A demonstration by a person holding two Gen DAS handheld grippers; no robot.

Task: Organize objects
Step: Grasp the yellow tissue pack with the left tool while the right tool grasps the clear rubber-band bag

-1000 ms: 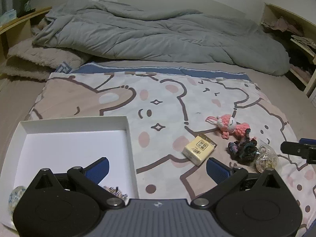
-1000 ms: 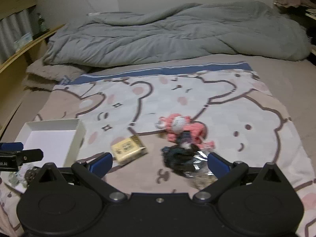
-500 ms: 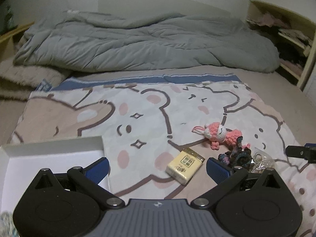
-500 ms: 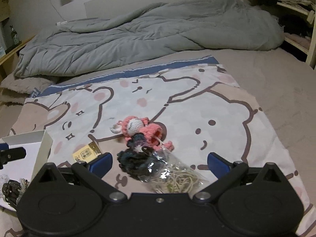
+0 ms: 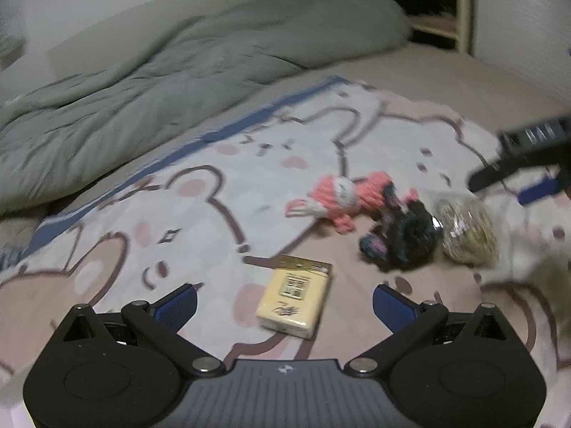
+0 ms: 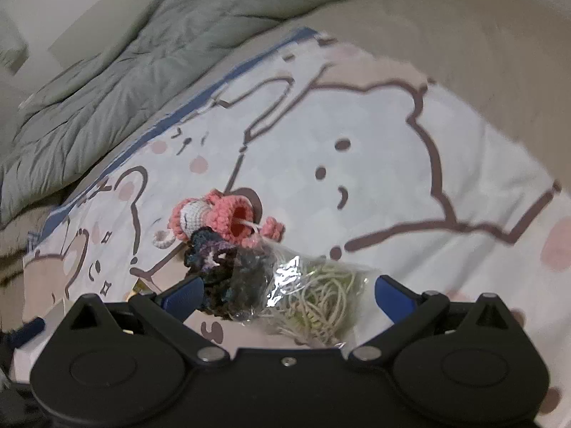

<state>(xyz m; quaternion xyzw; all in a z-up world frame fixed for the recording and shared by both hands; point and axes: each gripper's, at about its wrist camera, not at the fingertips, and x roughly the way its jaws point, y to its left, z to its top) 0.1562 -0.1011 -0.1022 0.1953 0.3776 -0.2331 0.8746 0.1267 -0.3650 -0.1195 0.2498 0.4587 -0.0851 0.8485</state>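
Rubber bands in their clear bag [image 6: 321, 299] lie between my right claw's [image 6: 287, 294] wide-spread fingers, untouched, the dark scrunchie [image 6: 228, 278] against its left finger and the pink crochet toy [image 6: 217, 217] just beyond. My left claw [image 5: 283, 303] also gapes wide, the yellow packet [image 5: 294, 297] lying on the bear-print blanket [image 5: 200, 221] between its tips.

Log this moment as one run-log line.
left gripper: open, over yellow packet | right gripper: open, around bag of rubber bands | crochet bunny, dark scrunchie: on blanket
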